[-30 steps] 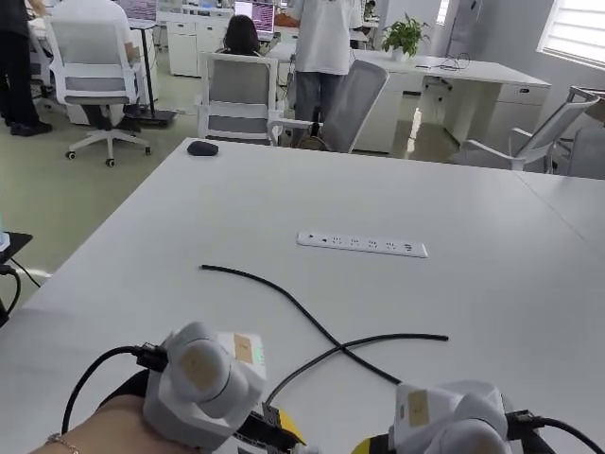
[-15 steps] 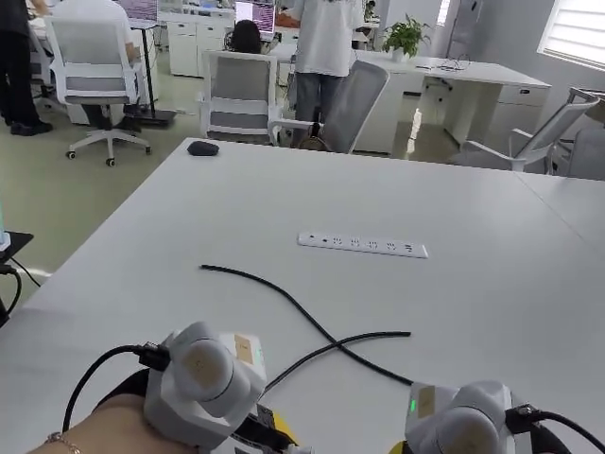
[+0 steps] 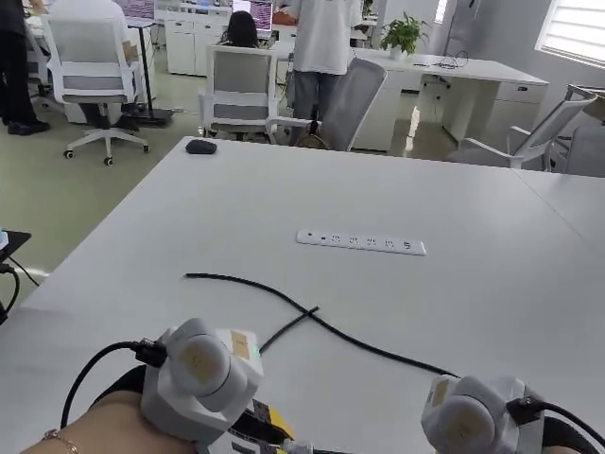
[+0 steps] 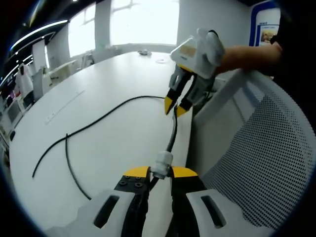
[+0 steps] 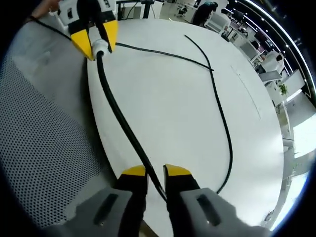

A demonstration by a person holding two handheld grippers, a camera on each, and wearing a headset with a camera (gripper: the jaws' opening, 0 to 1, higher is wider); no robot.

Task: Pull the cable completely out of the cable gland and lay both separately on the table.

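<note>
1. Head view: the jaws of both claws are cut off by the bottom edge, leaving the white housings in sight. The grip cannot be judged from here.
2. Left claw (image 4: 160, 173): jaws nearly closed, yellow tips pinched on either side of the white cable gland (image 4: 162, 164). The gland sits at the near edge of the desk (image 3: 454, 189), off the surface.
3. Right claw (image 5: 154, 171): jaws narrowed to a slit, with the black cable (image 5: 123, 126) clamped between the tips.
4. Cable: one stretch runs taut in the air from the gland to the right claw. The rest lies in loose curves on the desk, crossing itself near the middle. How far it passes through the gland is hidden by the left claw's tips.
5. Grey mesh panel (image 4: 261, 163): just beside the near desk edge, cut off by the frame.
6. Power strip (image 3: 361, 244): flat at mid-desk, beyond the cable.
7. Mouse (image 3: 200, 147): far left corner, small and dark, detail unclear.
</note>
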